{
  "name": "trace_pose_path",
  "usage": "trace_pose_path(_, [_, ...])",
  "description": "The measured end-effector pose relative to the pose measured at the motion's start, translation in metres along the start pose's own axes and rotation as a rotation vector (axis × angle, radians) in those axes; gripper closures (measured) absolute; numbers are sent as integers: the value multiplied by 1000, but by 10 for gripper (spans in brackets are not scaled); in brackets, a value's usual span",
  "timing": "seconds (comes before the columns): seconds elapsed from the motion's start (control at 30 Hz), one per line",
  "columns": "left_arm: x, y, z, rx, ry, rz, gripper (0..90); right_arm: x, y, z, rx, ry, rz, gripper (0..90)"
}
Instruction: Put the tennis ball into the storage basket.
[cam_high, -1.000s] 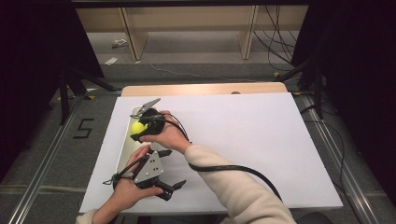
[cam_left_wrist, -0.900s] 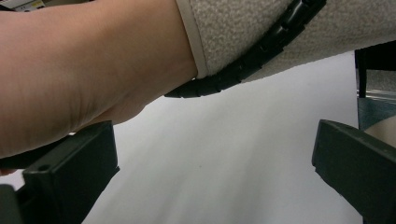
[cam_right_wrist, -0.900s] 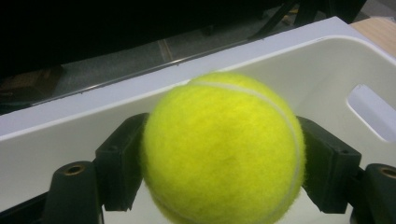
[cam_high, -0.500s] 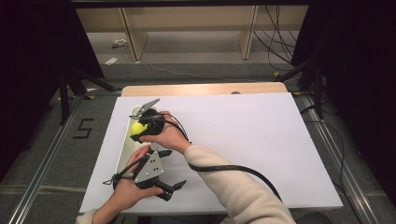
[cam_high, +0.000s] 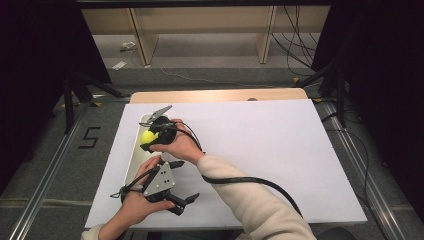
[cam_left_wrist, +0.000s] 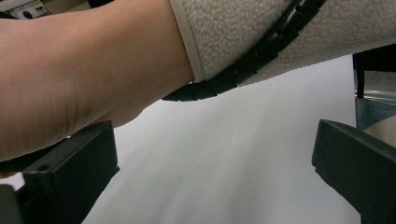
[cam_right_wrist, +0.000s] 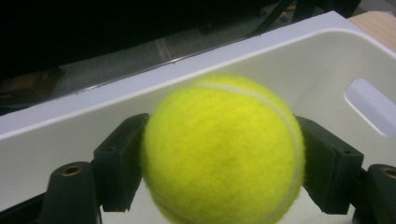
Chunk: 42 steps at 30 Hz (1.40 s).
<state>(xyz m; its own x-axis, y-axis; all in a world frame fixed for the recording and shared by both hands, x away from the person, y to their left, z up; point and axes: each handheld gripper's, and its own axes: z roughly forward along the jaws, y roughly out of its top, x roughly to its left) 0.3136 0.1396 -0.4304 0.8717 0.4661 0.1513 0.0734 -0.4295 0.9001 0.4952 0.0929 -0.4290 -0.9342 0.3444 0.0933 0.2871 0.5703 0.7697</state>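
A yellow tennis ball (cam_high: 148, 135) is clamped between the jaws of my right gripper (cam_high: 150, 136), over the far end of a white bin (cam_high: 131, 167) at the table's left. In the right gripper view the ball (cam_right_wrist: 224, 149) sits between both pads, with the bin's inner wall (cam_right_wrist: 327, 60) and its handle slot behind. Nearer the front edge, my left gripper (cam_high: 181, 182) points right with its jaws wide apart. Between them, in the left gripper view, there is just white table (cam_left_wrist: 210, 177), and the other forearm and its black cable (cam_left_wrist: 252, 65) cross above.
A white sheet (cam_high: 260, 150) covers the table, with a bare wooden strip (cam_high: 220, 95) along its far edge. A low shelf unit (cam_high: 200, 30) stands beyond. Metal rails (cam_high: 45, 185) run along the floor at both sides, and a floor mark "5" (cam_high: 89, 137) lies at the left.
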Motion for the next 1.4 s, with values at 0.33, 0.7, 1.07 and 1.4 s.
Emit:
trace_pose_path(0.33, [0, 0, 1, 4, -1, 2, 0, -4, 6, -13, -79, -12, 10, 159])
trace_pose_path(0.7, [0, 0, 1, 5, -1, 2, 0, -8, 4, -36, -134, -32, 11, 158])
trace_pose_path(1.07, [0, 0, 1, 5, 2, 0, 0, -17, -10, -72, -163, -64, 21, 157])
trace_pose_path(1.4, [0, 0, 0, 1, 4, -2, 0, -25, -26, -101, -170, -97, 32, 157])
